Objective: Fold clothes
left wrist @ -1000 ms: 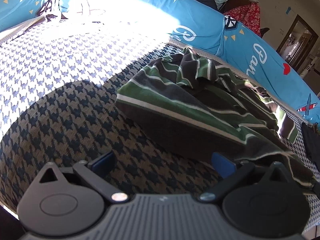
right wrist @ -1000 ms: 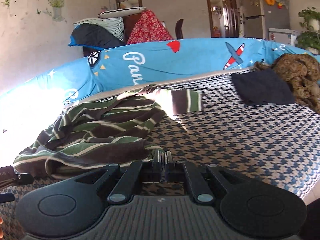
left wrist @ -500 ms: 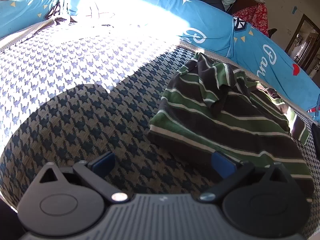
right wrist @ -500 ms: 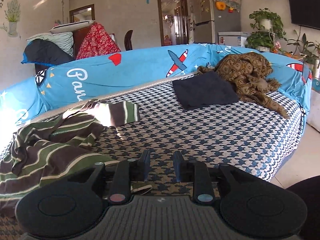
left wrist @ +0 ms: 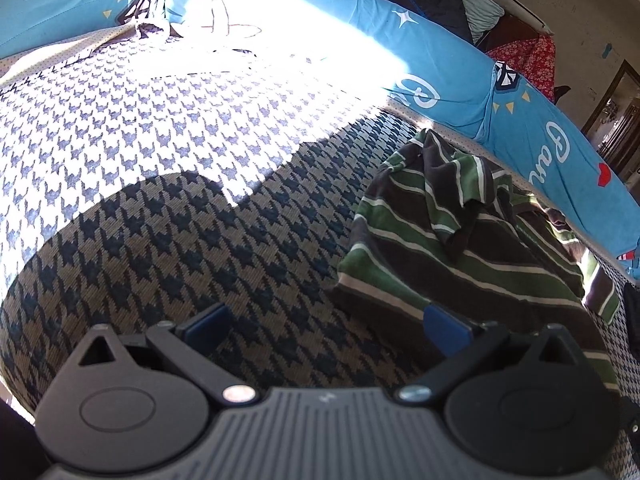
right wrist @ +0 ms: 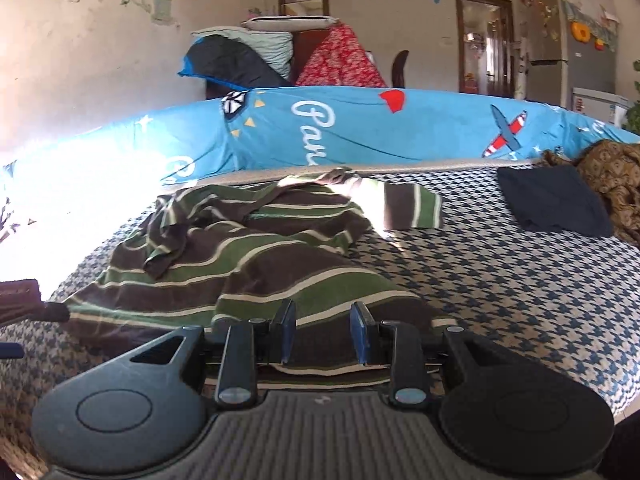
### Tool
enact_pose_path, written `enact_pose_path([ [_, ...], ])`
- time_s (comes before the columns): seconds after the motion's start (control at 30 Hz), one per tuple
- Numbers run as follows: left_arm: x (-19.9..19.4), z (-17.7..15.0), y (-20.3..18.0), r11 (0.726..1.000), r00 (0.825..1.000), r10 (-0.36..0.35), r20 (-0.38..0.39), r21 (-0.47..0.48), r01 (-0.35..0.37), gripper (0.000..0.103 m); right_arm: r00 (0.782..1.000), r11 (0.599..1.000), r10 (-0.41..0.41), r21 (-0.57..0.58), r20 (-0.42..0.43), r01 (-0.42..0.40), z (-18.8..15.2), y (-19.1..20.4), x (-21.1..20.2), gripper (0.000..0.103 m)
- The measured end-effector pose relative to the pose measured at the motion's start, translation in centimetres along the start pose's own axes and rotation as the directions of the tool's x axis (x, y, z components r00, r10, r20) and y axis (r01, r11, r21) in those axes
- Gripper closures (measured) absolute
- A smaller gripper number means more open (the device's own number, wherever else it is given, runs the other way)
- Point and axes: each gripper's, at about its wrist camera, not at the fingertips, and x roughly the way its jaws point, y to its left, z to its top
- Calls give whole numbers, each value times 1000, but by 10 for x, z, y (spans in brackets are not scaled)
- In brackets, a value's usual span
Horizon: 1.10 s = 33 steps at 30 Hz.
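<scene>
On the houndstooth mat (left wrist: 208, 216), your left gripper (left wrist: 326, 326) gapes wide; your right gripper (right wrist: 323, 332) stands parted over the striped shirt (right wrist: 256, 264).

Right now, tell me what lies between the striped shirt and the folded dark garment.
Only bare houndstooth cover; the right wrist view shows the striped shirt and folded dark garment apart, nothing between them.

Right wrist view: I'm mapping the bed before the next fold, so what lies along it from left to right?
Striped shirt → dark folded garment → brown patterned cloth.
</scene>
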Motion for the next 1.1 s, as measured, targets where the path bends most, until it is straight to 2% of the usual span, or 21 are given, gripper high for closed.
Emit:
enact_pose_path([
  [0.13, 2, 2, 2, 1000, 1000, -6, -5, -11, 6, 0, 997, 995, 73, -66, -8, -74, -5, 21, 2, 74],
  [0.27, 5, 7, -2, 1000, 1000, 3, -26, 18, -3, 0, 989, 981, 145, -130, -21, -147, -10, 42, 3, 74],
  [0.43, 11, 20, -5, 999, 998, 1, -67, 43, 2, 0, 971, 949, 233, -209, -44, -237, -16, 69, 5, 74],
  [0.57, 22, 29, -10, 996, 990, -33, -139, 78, 44, 0, 959, 926, 278, -249, -62, -285, -19, 87, 8, 74],
  [0.7, 33, 37, -16, 989, 975, -71, -212, 110, 96, 0, 951, 906, 302, -289, -73, -310, -22, 102, 12, 74],
  [0.87, 43, 43, -23, 973, 948, -135, -289, 141, 182, 0, 946, 878, 315, -355, -77, -321, -24, 121, 22, 73],
  [1.0, 50, 48, -25, 959, 923, -184, -339, 146, 244, 0, 939, 851, 334, -401, -87, -340, -26, 137, 30, 63],
  [1.1, 55, 52, -27, 945, 900, -218, -377, 147, 291, 0, 929, 822, 350, -438, -117, -365, -28, 148, 40, 63],
])
